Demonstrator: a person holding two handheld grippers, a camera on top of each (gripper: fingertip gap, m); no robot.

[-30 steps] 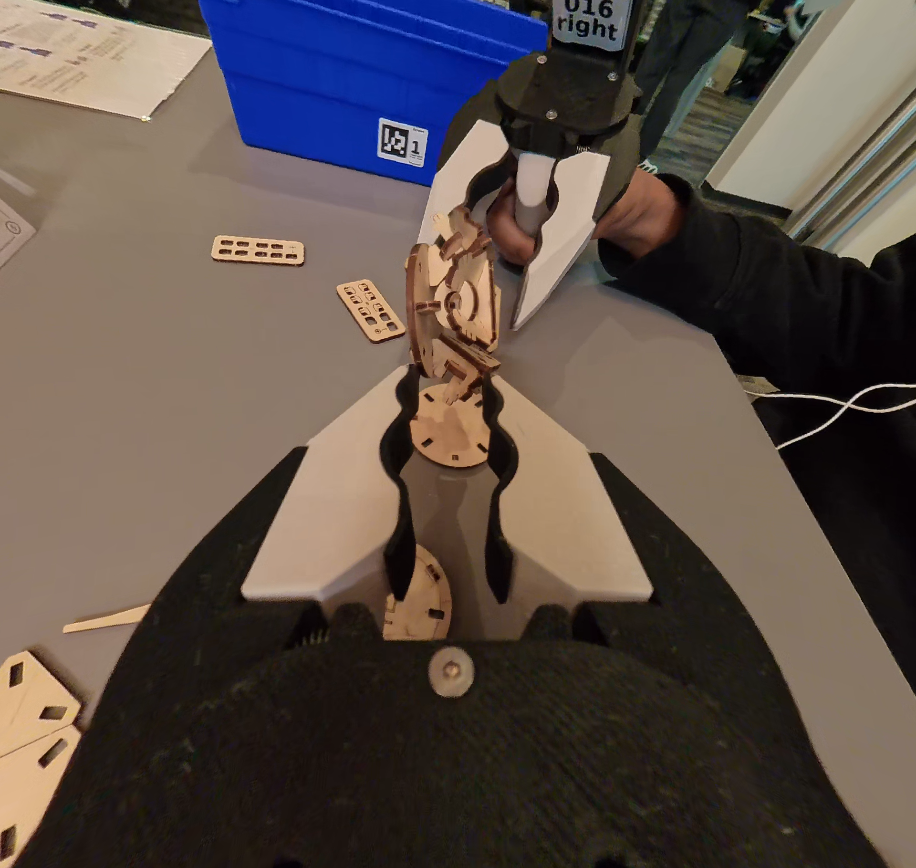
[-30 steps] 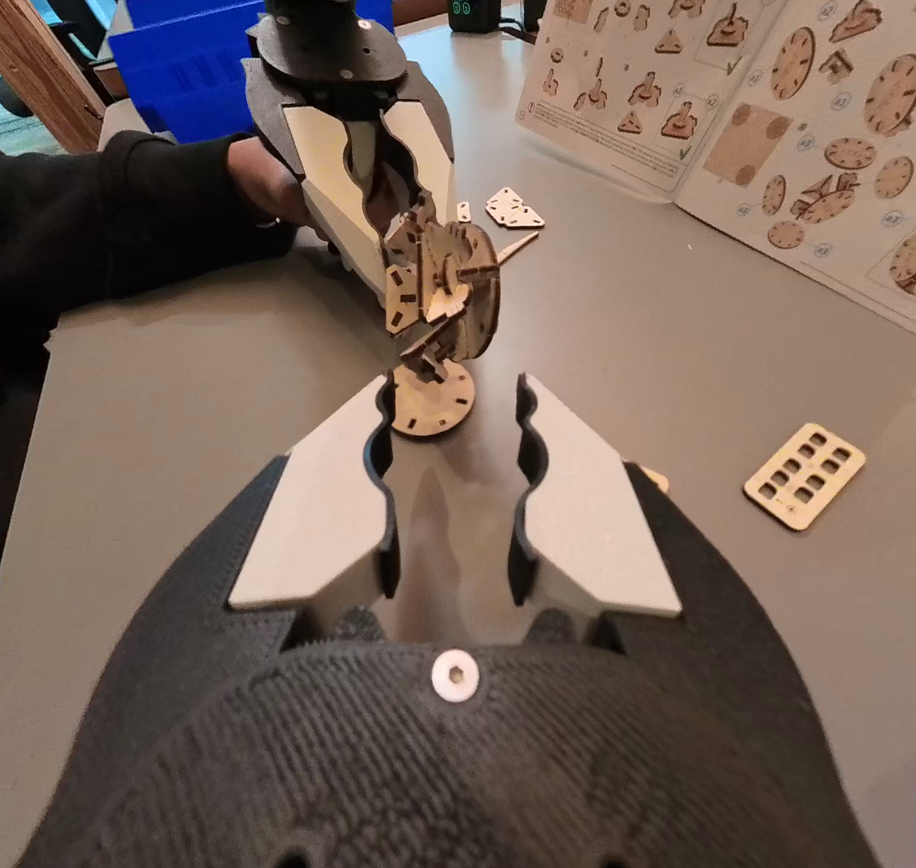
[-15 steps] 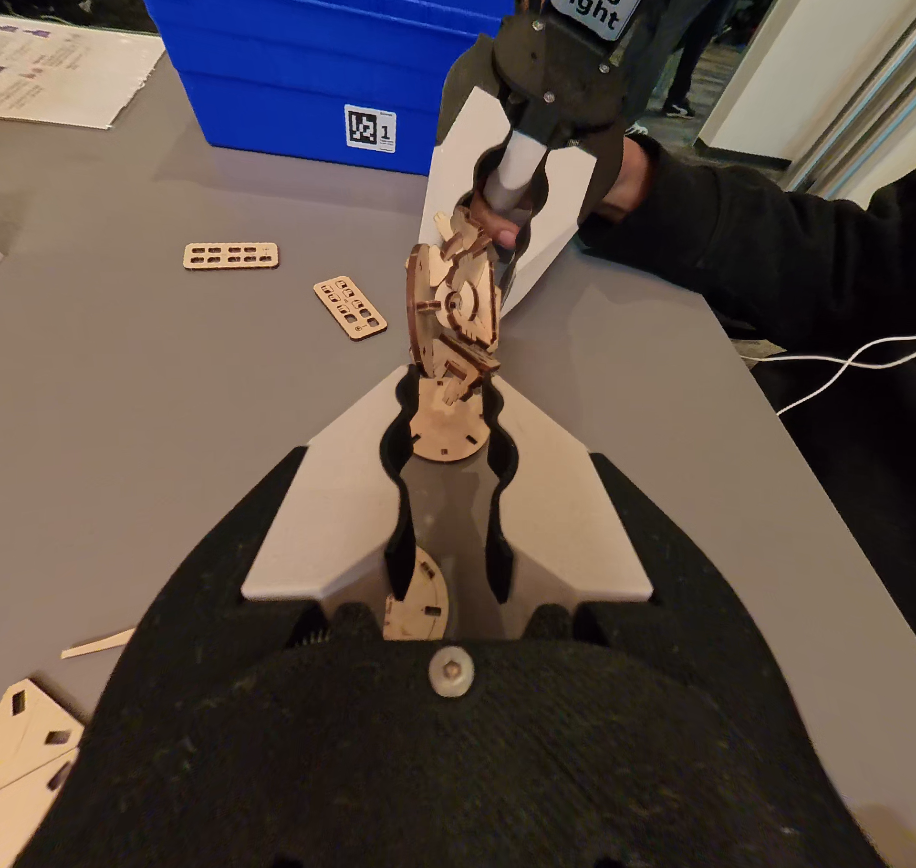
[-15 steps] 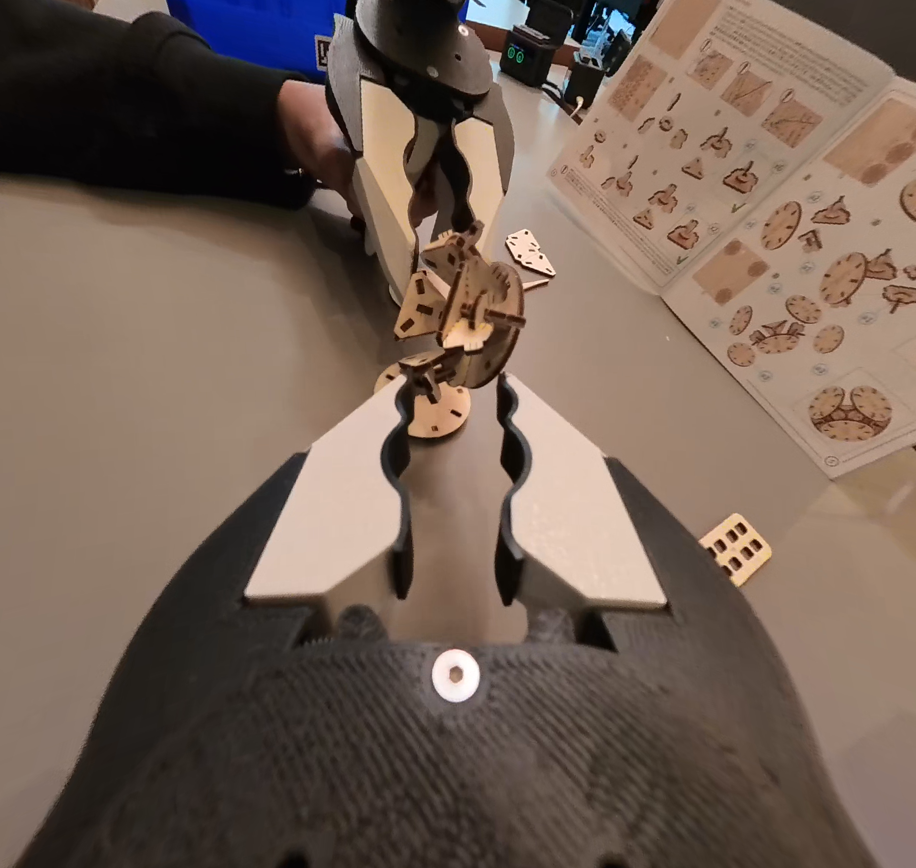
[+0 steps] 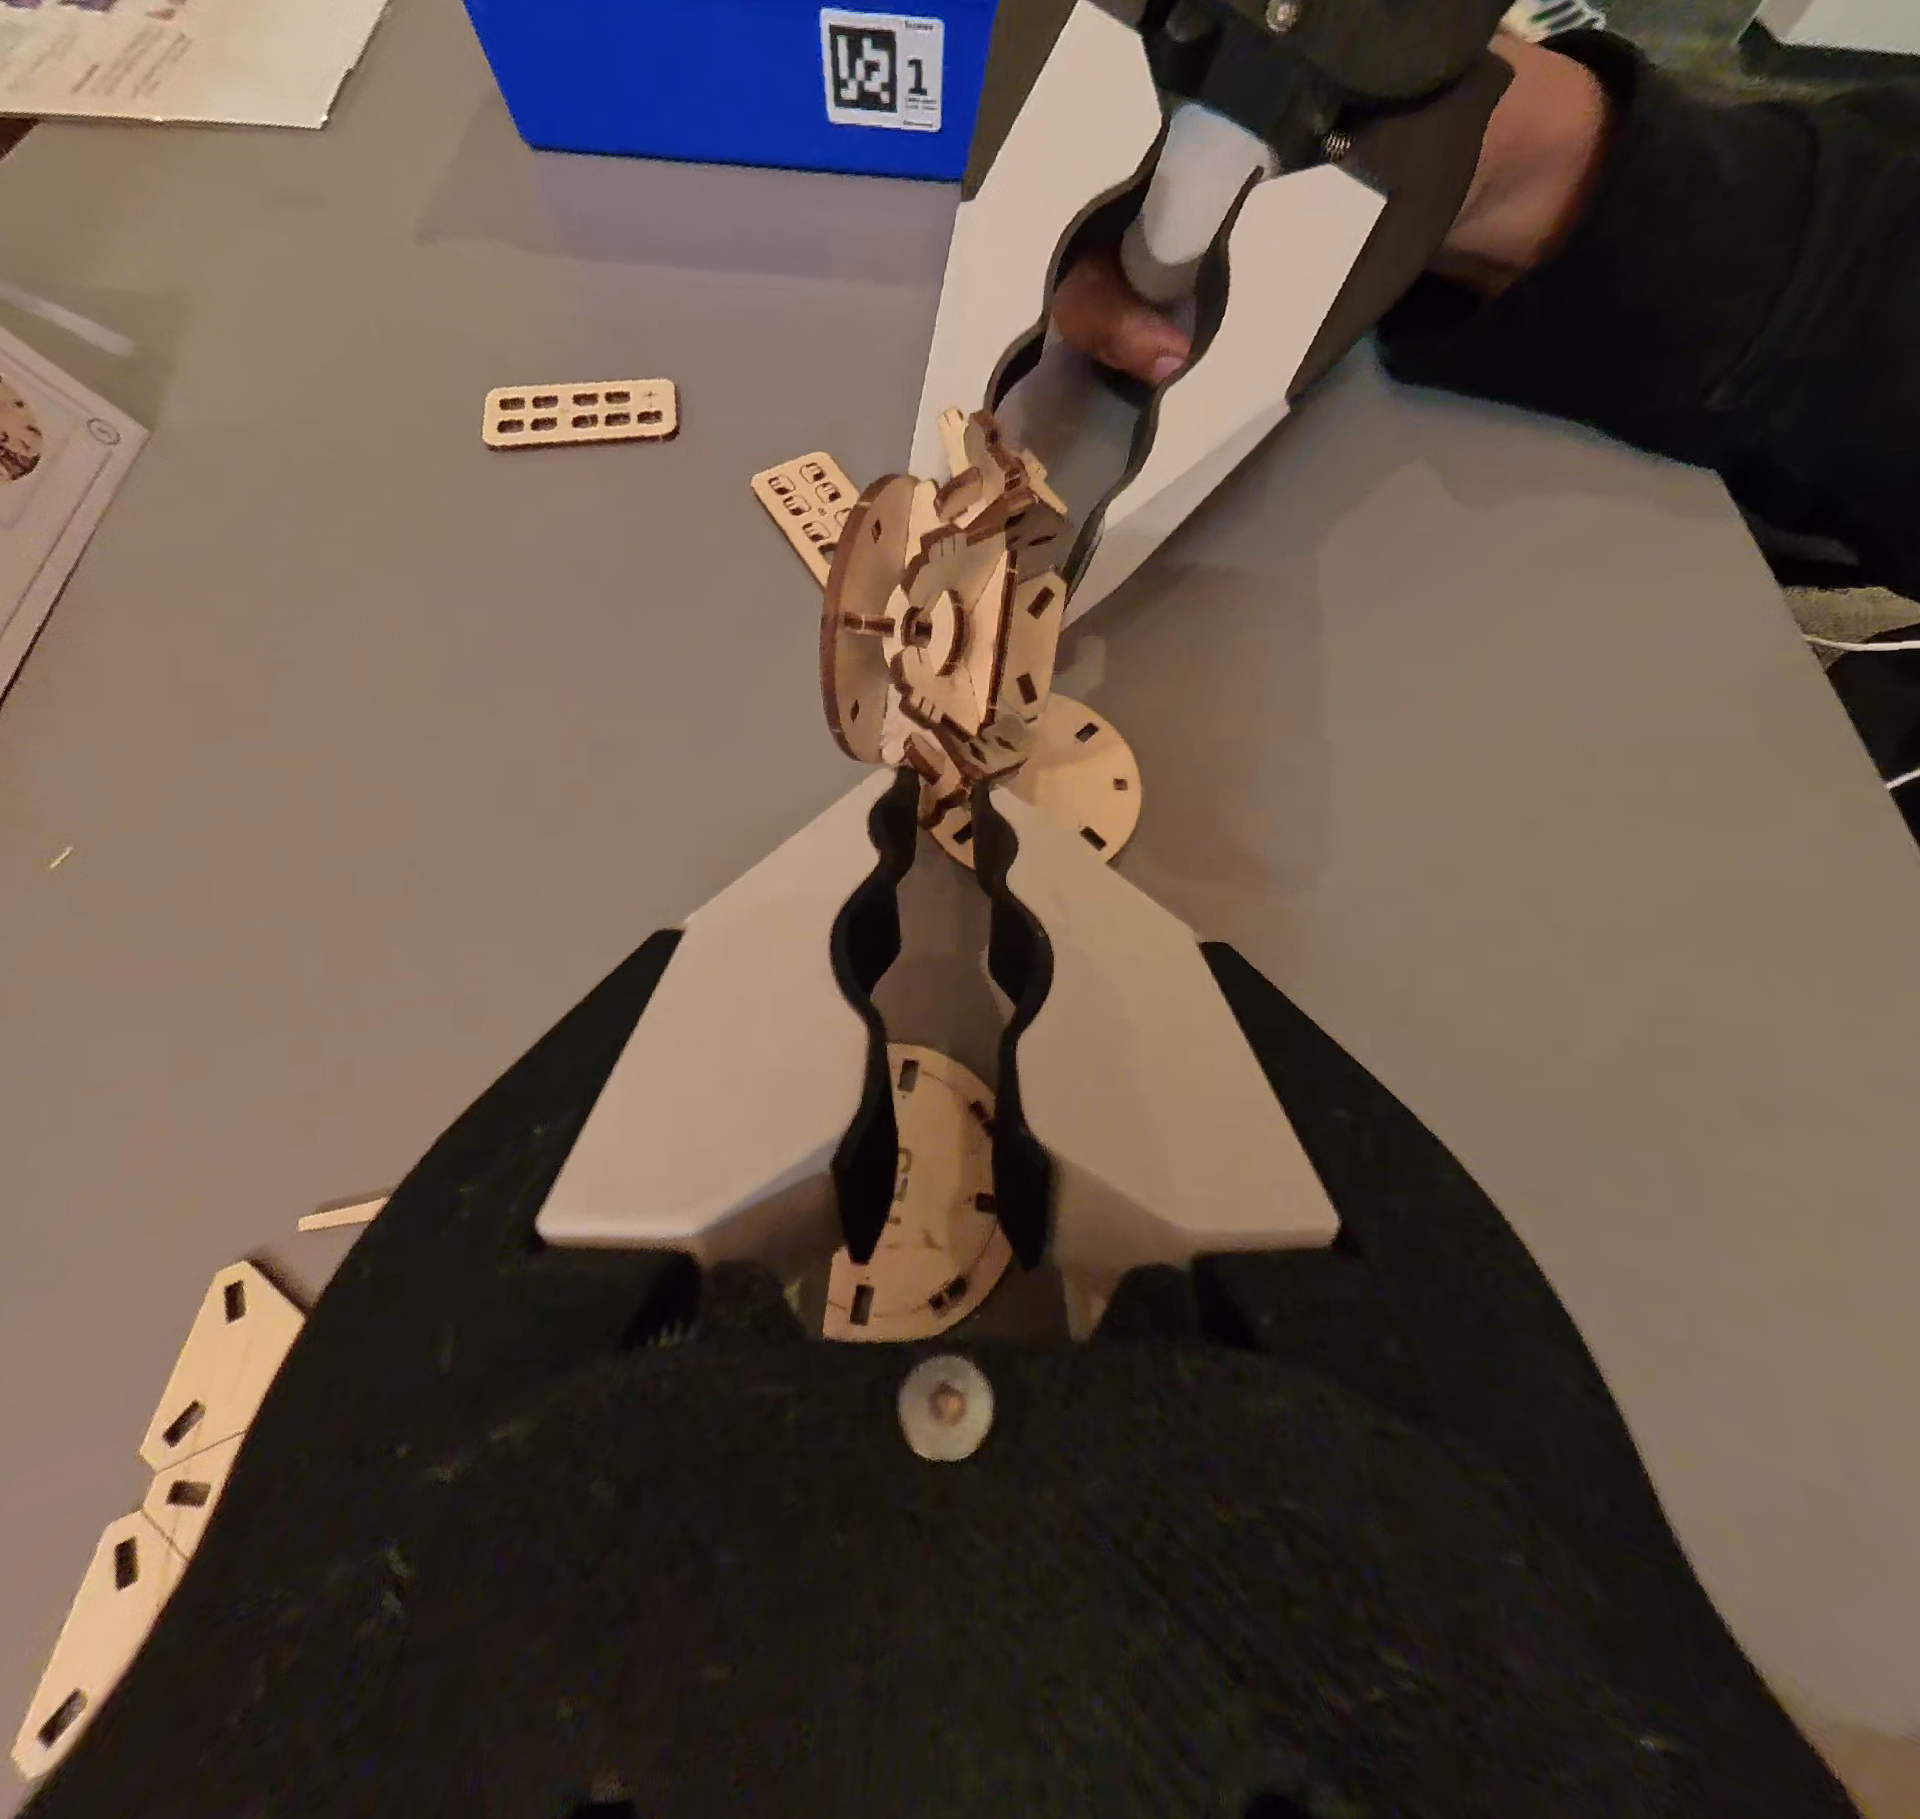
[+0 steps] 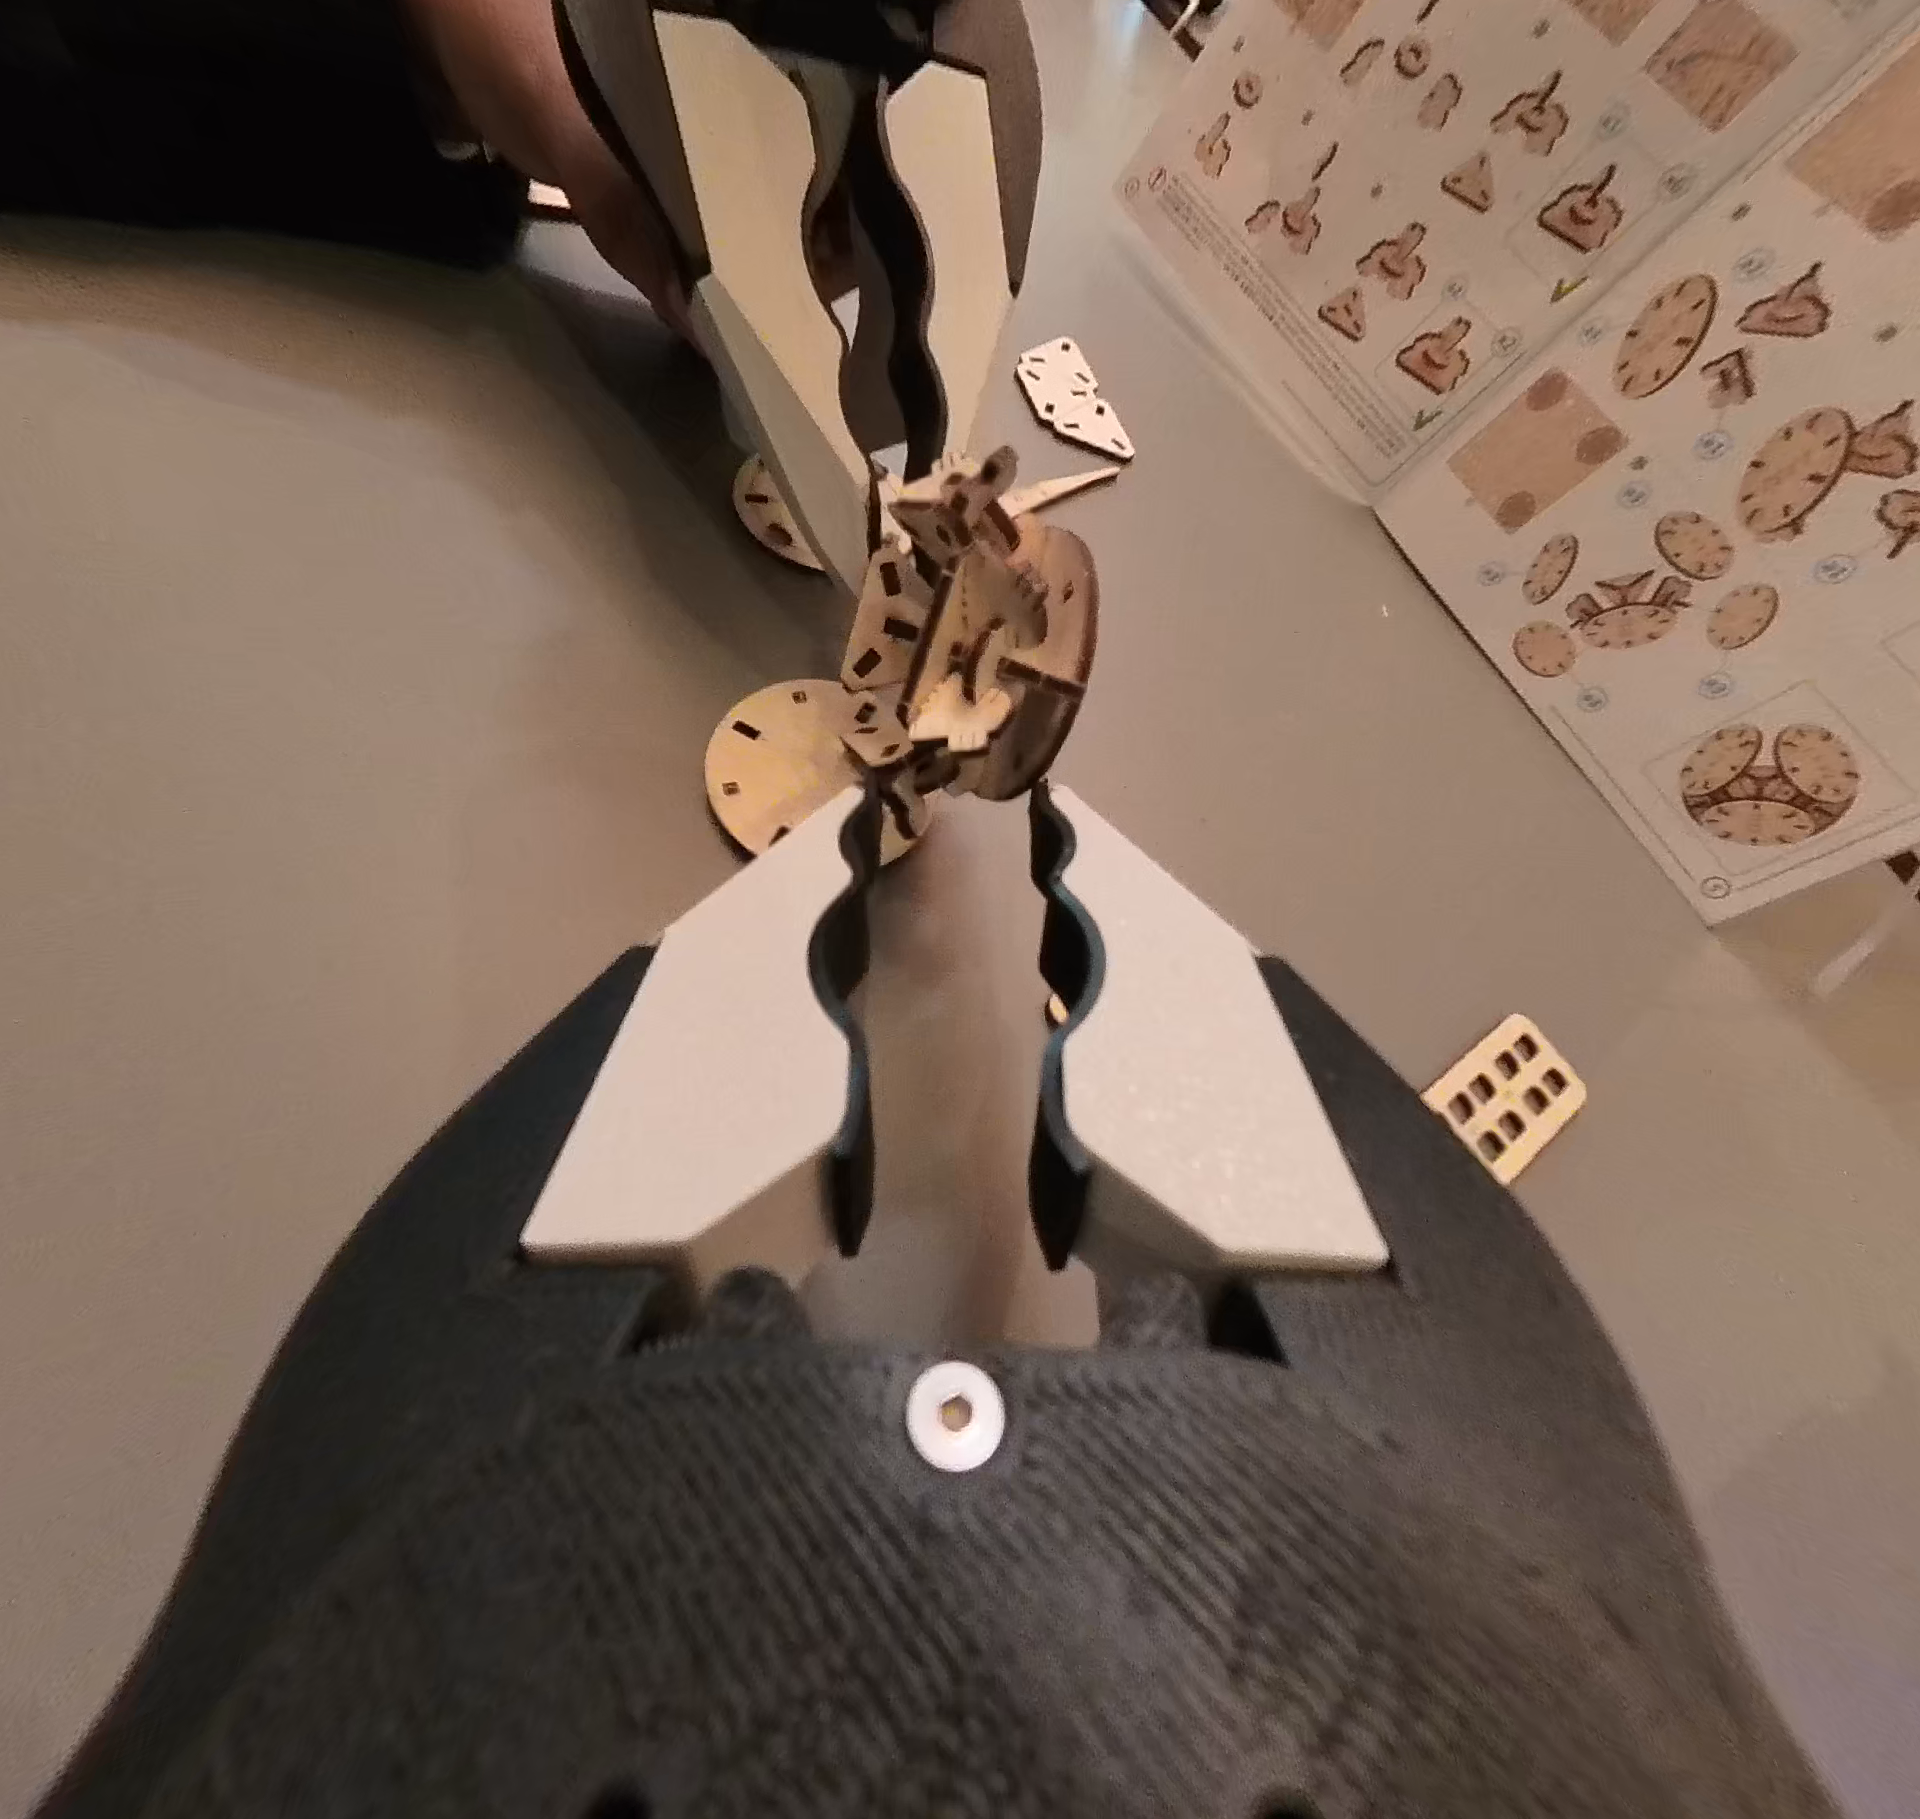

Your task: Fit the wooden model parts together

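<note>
above the grey desk (image 5: 312,730), held clear of its surface: one part-built wooden assembly (image 5: 935,626), laser-cut plywood, two slotted discs joined face to face by notched ribs, standing on edge.

- left tongs (image 5: 940,803): closed on a small tab at the near end of the assembly, both dark pads pressing on it.
- right tongs (image 6: 951,813): tips bracket the opposite end of the assembly, one at a rib piece, the other at a disc rim; whether they press on it, cannot tell.
- loose slotted disc (image 5: 1081,782): flat on the desk, just below and behind the assembly.
- second slotted disc (image 5: 925,1198): flat on the desk, nearer than the assembly, under the left tongs.
- two slotted rectangular plates (image 5: 582,413): left of the assembly.
- blue bin (image 5: 727,34): well beyond the assembly.
- illustrated instruction sheet (image 6: 1558,419): well to one side of the assembly.
- angular plates (image 6: 1075,398): between the assembly and the sheet.
</note>
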